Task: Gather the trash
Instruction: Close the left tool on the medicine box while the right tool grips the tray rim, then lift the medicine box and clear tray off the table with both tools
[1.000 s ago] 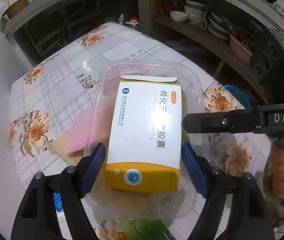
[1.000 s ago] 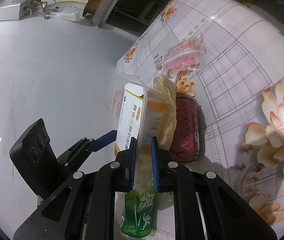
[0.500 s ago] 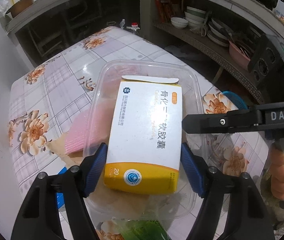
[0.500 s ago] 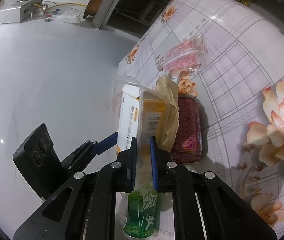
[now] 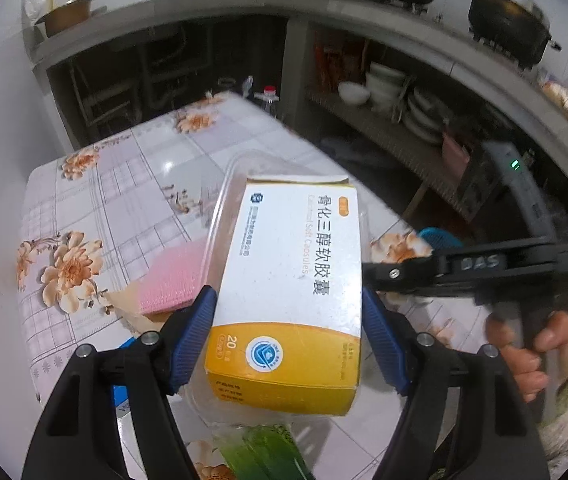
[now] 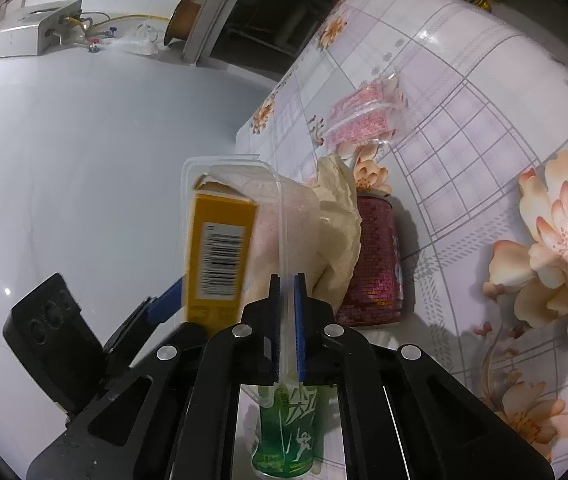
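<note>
Since a second ago the left gripper (image 5: 287, 336) has lifted and tipped, so the box (image 5: 295, 280) now sits higher and slanted in its view, and more of the kitchen shelving shows behind it. The right gripper (image 6: 288, 324) has kept its place, but its jaws have pinched in to a narrow slit.

The left jaws stand wide, one blue pad on each long side of the box, at 9 and 3 o'clock of its yellow end; both pads look to be against the card, so I judge the box held. Its long axis runs away from these jaws toward 12 o'clock, open flap at the far end.

The right jaws are closing to almost nothing on the thin wall of the clear tray (image 6: 284, 216), which stands on edge straight ahead of them at 12 o'clock. In that view the box lies at 10 o'clock of the jaws, inside the tray's hollow.

The coming move turns on this: the box rests in the tray, the left hand is the one on it, and the right only steadies the tray. Beyond, on the desk (image 6: 463, 92), lie a red can (image 6: 375, 260), a crumpled paper (image 6: 339, 216), a pink packet (image 6: 363, 120) and a green bottle (image 6: 287, 432) at 6 o'clock.
</note>
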Action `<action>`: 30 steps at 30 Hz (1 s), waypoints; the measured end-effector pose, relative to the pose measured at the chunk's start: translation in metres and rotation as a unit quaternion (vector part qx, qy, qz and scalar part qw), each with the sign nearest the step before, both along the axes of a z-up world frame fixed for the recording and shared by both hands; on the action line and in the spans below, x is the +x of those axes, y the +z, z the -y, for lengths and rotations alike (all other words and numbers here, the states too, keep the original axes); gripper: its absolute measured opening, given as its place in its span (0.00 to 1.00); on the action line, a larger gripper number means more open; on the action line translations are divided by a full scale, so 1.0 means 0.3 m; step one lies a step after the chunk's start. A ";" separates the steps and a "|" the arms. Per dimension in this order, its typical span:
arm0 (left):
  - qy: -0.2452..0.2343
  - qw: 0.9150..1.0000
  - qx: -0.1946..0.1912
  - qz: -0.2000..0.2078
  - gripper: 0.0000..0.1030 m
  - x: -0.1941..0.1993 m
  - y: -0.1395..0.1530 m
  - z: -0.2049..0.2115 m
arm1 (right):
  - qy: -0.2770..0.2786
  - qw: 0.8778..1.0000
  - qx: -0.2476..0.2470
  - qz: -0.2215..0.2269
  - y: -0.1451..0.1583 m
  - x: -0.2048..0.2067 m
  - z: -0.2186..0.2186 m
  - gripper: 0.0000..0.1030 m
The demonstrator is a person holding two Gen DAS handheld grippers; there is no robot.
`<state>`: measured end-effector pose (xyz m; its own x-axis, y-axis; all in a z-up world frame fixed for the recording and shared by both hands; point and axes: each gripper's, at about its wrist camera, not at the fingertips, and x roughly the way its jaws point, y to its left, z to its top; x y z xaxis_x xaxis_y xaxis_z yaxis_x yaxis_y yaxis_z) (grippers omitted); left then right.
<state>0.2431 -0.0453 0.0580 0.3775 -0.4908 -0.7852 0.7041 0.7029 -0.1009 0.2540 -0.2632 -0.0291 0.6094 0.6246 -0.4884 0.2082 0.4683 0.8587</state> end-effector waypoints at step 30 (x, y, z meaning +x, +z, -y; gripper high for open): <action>0.026 0.992 -0.121 -0.034 0.28 -0.018 0.122 -0.135 | -0.026 1.000 0.005 0.012 0.035 -0.038 0.053 0.04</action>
